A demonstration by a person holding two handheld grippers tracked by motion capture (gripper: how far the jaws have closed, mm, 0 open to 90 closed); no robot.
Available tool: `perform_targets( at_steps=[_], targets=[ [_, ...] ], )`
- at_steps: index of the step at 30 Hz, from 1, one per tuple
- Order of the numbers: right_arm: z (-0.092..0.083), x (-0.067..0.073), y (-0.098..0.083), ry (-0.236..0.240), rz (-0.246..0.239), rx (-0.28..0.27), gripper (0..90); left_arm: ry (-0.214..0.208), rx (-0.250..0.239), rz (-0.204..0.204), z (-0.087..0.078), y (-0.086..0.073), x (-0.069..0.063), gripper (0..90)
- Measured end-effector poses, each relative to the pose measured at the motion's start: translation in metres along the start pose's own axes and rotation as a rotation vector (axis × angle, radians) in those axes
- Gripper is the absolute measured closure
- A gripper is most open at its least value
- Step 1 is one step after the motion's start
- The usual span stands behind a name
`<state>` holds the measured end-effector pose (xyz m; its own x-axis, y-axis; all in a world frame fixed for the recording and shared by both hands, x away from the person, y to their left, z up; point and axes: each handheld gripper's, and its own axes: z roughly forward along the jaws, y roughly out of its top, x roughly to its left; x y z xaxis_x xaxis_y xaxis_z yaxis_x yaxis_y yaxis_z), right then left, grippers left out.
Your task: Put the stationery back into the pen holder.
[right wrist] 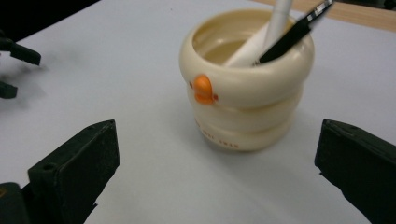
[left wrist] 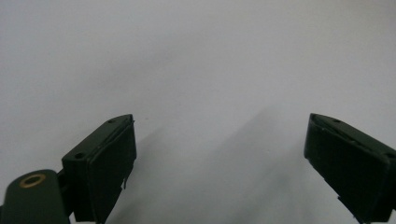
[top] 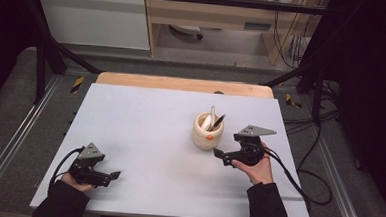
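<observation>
A cream, duck-faced cup (top: 208, 132) with an orange beak stands right of the mat's middle. It holds a white pen (top: 212, 114) and a black pen (top: 217, 122), both leaning against the rim. My right gripper (top: 222, 157) sits just right of and nearer than the cup, jaws spread wide with nothing between them. In the right gripper view the cup (right wrist: 247, 102) stands ahead of that gripper (right wrist: 217, 163), apart from both jaws. My left gripper (top: 112, 177) rests at the near left, and in its own view it (left wrist: 219, 154) is open over bare mat.
A pale lilac mat (top: 145, 126) covers the table, with a wooden strip (top: 182, 84) showing at the far edge. Cables (top: 302, 179) trail off the right side. Dark frame bars and grey floor surround the table.
</observation>
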<state>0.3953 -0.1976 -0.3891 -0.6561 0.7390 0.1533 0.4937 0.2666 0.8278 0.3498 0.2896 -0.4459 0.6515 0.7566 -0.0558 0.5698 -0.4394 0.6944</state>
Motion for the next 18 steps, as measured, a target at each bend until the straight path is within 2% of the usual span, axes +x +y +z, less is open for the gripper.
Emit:
perform_targets(
  at_steps=[6, 9, 15, 16, 18],
  targets=[
    [-0.007, -0.01, -0.028, -0.024, 0.003, 0.036, 0.7, -0.001, -0.002, 0.002, 0.001, 0.0, 0.0, 9.6],
    [-0.011, -0.017, -0.042, -0.011, 0.016, 0.052, 0.7, 0.0, 0.0, 0.005, 0.001, 0.0, -0.001, 9.5],
    [-0.018, -0.027, -0.068, -0.02, 0.022, 0.09, 0.8, 0.0, -0.001, 0.004, 0.002, -0.001, -0.001, 9.3],
    [-0.018, -0.027, -0.068, -0.02, 0.022, 0.09, 0.8, 0.0, 0.0, 0.003, 0.002, -0.001, -0.001, 9.3],
    [-0.021, -0.03, -0.075, -0.002, 0.021, 0.094, 0.7, -0.001, -0.001, 0.004, 0.002, -0.001, -0.001, 9.2]
  ],
)
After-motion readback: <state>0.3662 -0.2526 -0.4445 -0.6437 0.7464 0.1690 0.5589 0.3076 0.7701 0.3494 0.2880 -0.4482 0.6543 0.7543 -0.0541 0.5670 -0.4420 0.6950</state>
